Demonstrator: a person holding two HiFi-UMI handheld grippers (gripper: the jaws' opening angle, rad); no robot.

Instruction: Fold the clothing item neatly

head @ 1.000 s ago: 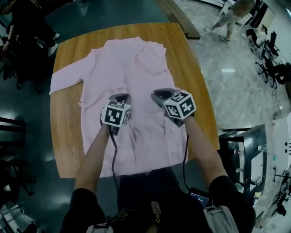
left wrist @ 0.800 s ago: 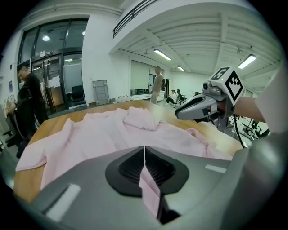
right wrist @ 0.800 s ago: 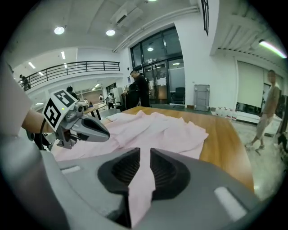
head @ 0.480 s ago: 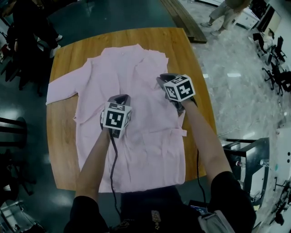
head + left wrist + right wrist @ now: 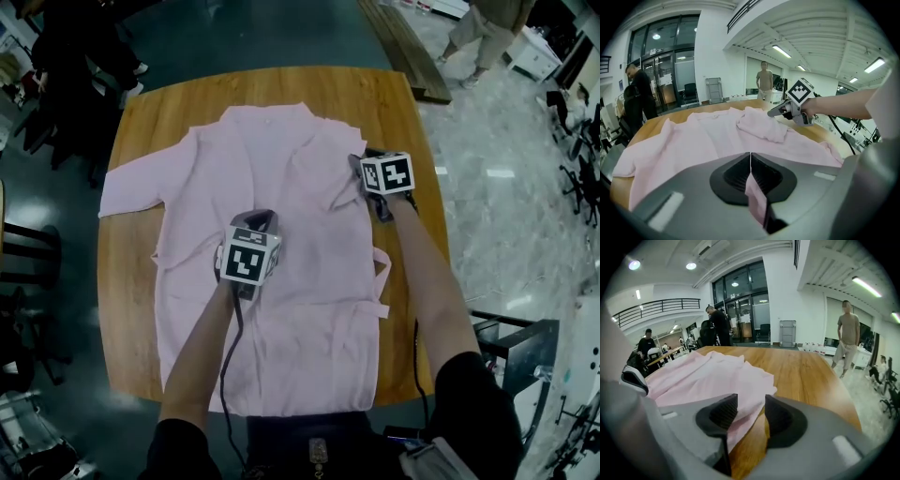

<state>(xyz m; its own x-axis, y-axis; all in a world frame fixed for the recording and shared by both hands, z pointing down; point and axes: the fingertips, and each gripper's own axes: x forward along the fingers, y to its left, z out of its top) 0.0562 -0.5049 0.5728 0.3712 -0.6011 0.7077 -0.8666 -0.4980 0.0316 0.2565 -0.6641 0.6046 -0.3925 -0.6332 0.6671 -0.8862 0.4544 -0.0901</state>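
With the pink shirt [image 5: 309, 319] spread mid-frame on the surface [image 5: 131, 281], our left hand-held gripper [image 5: 256, 219] was clamped on a pinch of cloth while the right hand-held gripper [image 5: 361, 159], upper right, had just been opening, its jaws apart around the folded sleeve [image 5: 319, 159] edge without gripping it, so we judged a left tug could undo that fold.

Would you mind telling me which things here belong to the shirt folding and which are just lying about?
Part of the job: pink shirt; wooden table beneath it; left gripper, shut on a pinch of shirt; right gripper, jaws just been opening, shirt edge between them.
Just lying about: wooden boards on the floor; office chairs; metal rack.
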